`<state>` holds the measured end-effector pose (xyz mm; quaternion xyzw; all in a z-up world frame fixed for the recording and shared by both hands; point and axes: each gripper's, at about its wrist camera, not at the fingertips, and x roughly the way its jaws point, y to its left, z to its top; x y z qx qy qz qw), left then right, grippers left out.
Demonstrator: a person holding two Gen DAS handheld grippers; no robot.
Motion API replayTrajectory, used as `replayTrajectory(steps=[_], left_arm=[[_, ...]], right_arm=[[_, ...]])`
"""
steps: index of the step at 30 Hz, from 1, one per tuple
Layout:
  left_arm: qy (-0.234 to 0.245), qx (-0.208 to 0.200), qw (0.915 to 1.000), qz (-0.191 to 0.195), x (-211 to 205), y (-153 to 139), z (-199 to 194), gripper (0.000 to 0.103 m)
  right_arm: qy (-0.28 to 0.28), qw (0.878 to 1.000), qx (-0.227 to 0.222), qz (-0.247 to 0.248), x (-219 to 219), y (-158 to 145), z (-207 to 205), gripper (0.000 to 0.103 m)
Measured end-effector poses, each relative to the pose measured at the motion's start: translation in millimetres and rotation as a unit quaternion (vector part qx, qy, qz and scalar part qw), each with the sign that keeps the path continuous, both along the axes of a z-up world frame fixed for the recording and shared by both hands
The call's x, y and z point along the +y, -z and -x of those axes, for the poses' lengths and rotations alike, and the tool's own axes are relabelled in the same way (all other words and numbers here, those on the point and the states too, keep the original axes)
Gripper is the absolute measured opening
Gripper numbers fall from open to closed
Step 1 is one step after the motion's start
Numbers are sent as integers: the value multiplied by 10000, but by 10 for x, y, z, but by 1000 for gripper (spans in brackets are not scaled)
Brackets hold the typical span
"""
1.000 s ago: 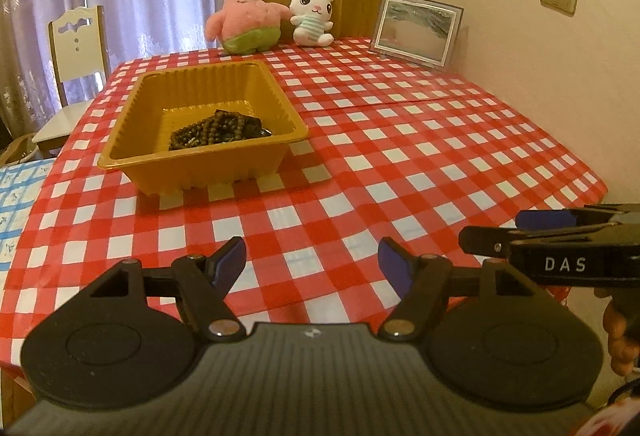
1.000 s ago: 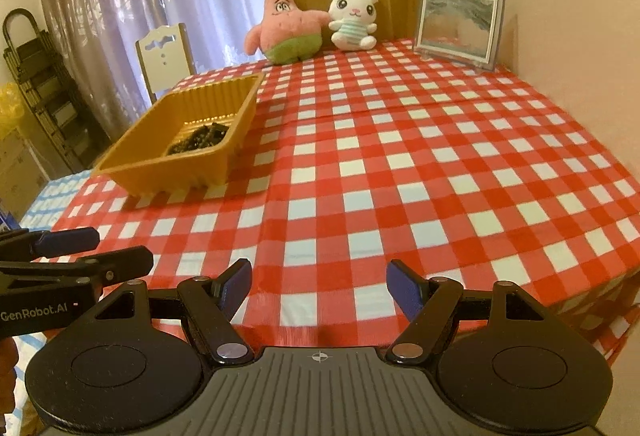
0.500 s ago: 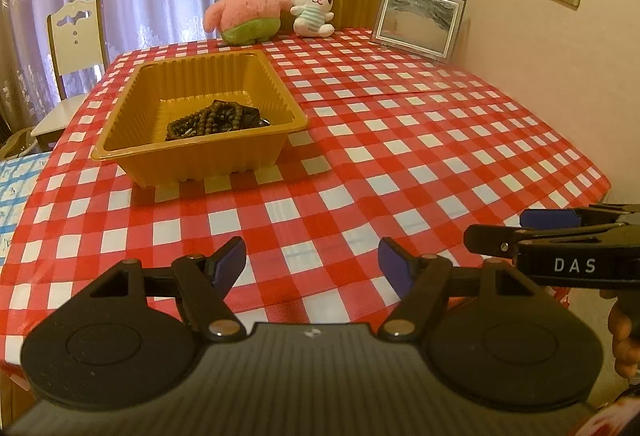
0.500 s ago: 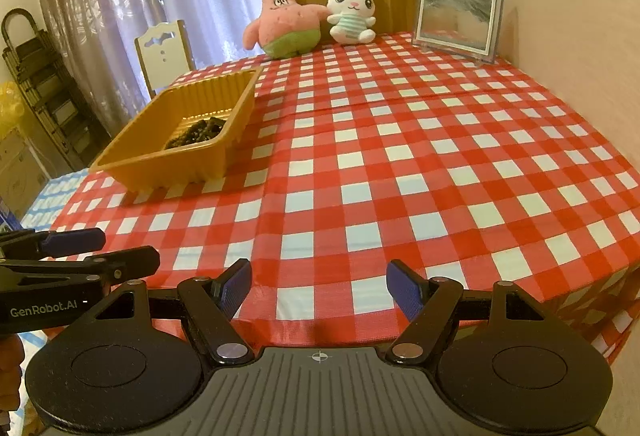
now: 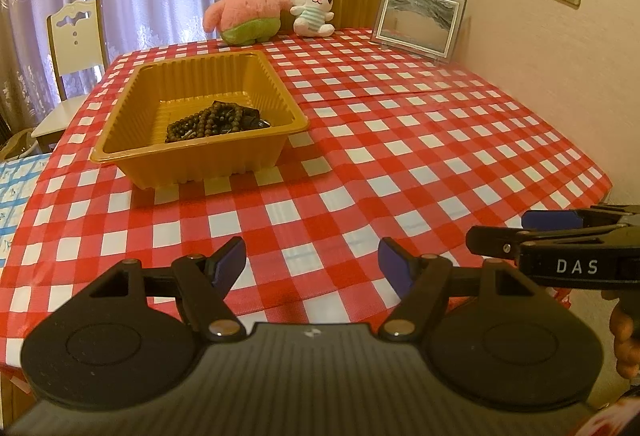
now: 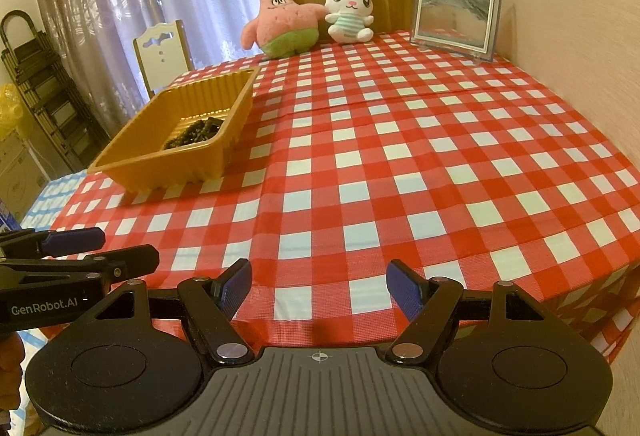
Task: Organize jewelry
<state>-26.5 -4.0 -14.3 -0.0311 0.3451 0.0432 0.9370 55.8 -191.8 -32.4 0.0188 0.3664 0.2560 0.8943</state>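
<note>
A pile of dark beaded jewelry [image 5: 216, 120] lies in a yellow-brown plastic tray [image 5: 192, 158] on the red checked table; the beads also show in the right wrist view [image 6: 196, 130] inside the same tray [image 6: 160, 172]. My left gripper [image 5: 311, 265] is open and empty above the table's near edge, well short of the tray. My right gripper [image 6: 318, 286] is open and empty at the near edge too. The right gripper shows at the right of the left wrist view [image 5: 552, 236], and the left gripper at the left of the right wrist view [image 6: 80, 252].
A pink star plush [image 5: 244, 12], a white bunny plush [image 5: 314, 6] and a framed picture [image 5: 420, 20] stand at the table's far side by the wall. A white chair [image 5: 76, 36] stands beyond the left edge. A folded rack [image 6: 36, 92] stands by the curtain.
Both grippers have drawn back a little from the table and risen slightly; the tray and plush toys look farther and lower in view. Both stay open and empty.
</note>
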Motion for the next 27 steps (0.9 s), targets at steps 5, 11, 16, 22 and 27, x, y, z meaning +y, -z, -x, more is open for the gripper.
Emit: replayTrajectory(steps=[5, 11, 16, 22, 27], left_arm=[[2, -21, 10000, -11, 3, -12, -12, 71], [3, -24, 10000, -17, 6, -13, -13, 71], [0, -28, 10000, -24, 3, -20, -15, 71], [-2, -30, 10000, -26, 3, -25, -17, 71], [0, -28, 10000, -26, 2, -25, -17, 71]], right_arm=[[1, 10000, 0, 0, 0, -1, 0, 74], [0, 10000, 0, 0, 0, 0, 0, 74], [2, 10000, 0, 1, 0, 0, 1, 74], [-1, 10000, -1, 0, -2, 1, -1, 74], [0, 10000, -3, 1, -2, 1, -1, 74]])
